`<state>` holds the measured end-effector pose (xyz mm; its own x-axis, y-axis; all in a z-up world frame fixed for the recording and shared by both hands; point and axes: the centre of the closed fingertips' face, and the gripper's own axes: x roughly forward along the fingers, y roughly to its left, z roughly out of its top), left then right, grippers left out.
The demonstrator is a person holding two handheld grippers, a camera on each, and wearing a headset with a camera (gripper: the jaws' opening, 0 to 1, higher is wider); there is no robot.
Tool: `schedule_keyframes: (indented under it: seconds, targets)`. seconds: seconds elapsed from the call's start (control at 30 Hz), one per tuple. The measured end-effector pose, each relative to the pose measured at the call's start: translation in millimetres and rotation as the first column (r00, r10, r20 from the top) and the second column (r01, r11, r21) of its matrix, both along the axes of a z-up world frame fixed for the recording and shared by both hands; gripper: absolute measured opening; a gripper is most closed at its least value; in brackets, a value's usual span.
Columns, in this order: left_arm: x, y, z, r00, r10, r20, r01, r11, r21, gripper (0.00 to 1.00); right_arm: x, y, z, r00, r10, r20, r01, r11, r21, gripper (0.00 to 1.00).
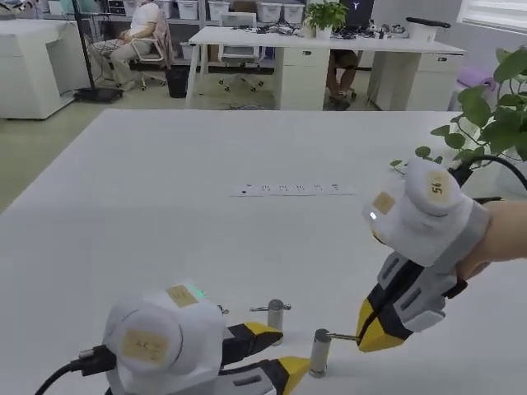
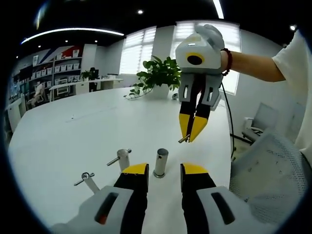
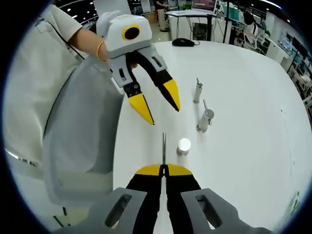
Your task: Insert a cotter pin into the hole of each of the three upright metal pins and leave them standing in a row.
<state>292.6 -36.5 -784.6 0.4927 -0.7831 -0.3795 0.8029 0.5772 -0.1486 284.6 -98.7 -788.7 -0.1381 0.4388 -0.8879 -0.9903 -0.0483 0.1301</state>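
Three short upright metal pins stand in a row on the white table (image 1: 165, 214). The nearest pin (image 1: 319, 352) (image 2: 161, 162) (image 3: 184, 145) has nothing through its hole. The middle pin (image 1: 275, 313) (image 2: 123, 158) (image 3: 204, 119) and the far pin (image 2: 87, 179) (image 3: 198, 91) each carry a cotter pin. My right gripper (image 1: 364, 337) (image 2: 191, 132) (image 3: 164, 168) is shut on a cotter pin (image 1: 342, 336) (image 3: 164, 145), whose tip sits just beside the top of the bare pin. My left gripper (image 1: 290, 350) (image 2: 165, 170) (image 3: 161, 105) is open, close to the bare pin and not touching it.
A leafy potted plant (image 1: 494, 115) stands at the table's right edge. A socket strip (image 1: 292, 189) is set into the table's middle. Beyond the table are desks (image 1: 321, 41) and a seated person (image 1: 136, 37).
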Motion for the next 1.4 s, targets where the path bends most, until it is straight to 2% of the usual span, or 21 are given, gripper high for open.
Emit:
schedule_keyframes:
  seconds: [0.27, 0.43, 0.77, 0.93, 1.23, 1.4]
  targets:
    - [5.9, -10.6, -16.1, 1.0, 0.008, -0.015, -0.008, 0.999, 0.033, 0.25, 7.6, -11.1, -9.3, 1.0, 0.013, 0.019, -0.012, 0.999, -0.045, 0.03]
    - [9.2, -17.2, -24.3, 1.0, 0.005, -0.012, -0.005, 0.999, 0.054, 0.27, 13.2, -18.8, -16.3, 0.999, 0.027, 0.026, -0.025, 0.998, -0.065, 0.03]
    - [18.7, -26.6, -35.0, 0.999, 0.026, -0.024, -0.025, 0.998, 0.054, 0.27, 23.0, -27.9, -30.8, 0.997, 0.051, 0.052, -0.046, 0.993, -0.105, 0.03]
    - [19.8, -31.3, -38.5, 0.999, 0.023, -0.028, -0.021, 0.998, 0.052, 0.26, 27.2, -28.3, -36.9, 0.996, 0.066, 0.059, -0.059, 0.991, -0.12, 0.03]
    - [25.1, -37.5, -43.2, 0.999, 0.035, -0.035, -0.033, 0.998, 0.049, 0.23, 32.3, -22.7, -40.7, 0.993, 0.097, 0.072, -0.088, 0.988, -0.129, 0.04]
    - [26.7, -39.7, -43.8, 0.999, 0.034, -0.034, -0.032, 0.998, 0.047, 0.17, 34.4, -19.7, -41.4, 0.992, 0.106, 0.076, -0.095, 0.987, -0.127, 0.04]
